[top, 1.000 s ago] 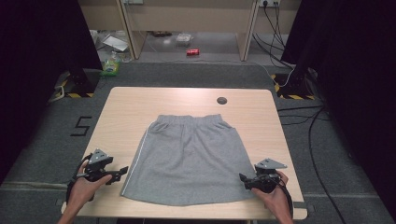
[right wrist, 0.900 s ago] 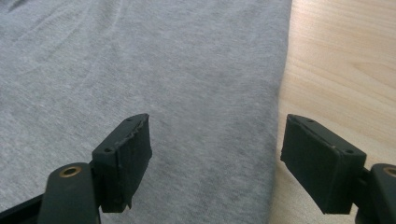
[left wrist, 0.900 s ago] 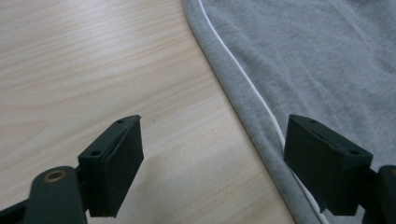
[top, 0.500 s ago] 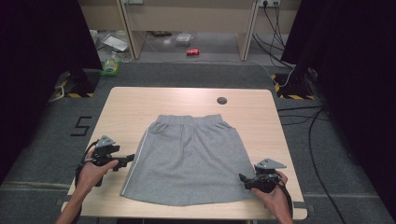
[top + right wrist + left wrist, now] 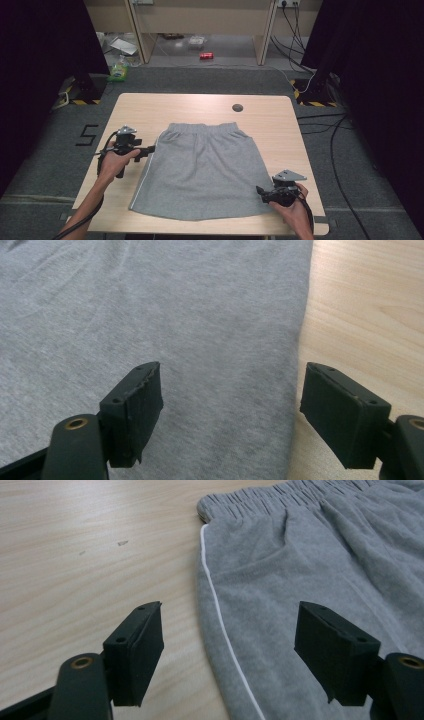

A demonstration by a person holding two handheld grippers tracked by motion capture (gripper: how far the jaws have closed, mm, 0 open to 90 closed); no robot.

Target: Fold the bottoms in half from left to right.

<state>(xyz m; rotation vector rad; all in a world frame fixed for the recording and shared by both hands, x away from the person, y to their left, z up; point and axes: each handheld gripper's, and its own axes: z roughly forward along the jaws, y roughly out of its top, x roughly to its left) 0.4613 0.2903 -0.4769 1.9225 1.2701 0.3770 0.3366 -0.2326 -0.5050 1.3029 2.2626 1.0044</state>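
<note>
Where the table (image 5: 150, 107) meets the frame's lower edge, its near rim is cut off, and the dark round mark (image 5: 237, 107) near its far edge cannot be identified. One pair of grey shorts (image 5: 200, 167) is laid flat at the table's middle, waistband away from the person, with a white stripe (image 5: 225, 630) down one side seam. Two grippers are counted. The left gripper (image 5: 151, 148) is held at the striped edge, jaws just closing yet apart, pads not pressing. The right gripper (image 5: 259, 190) is held over the hem corner, jaws spread, nothing grasped.
</note>
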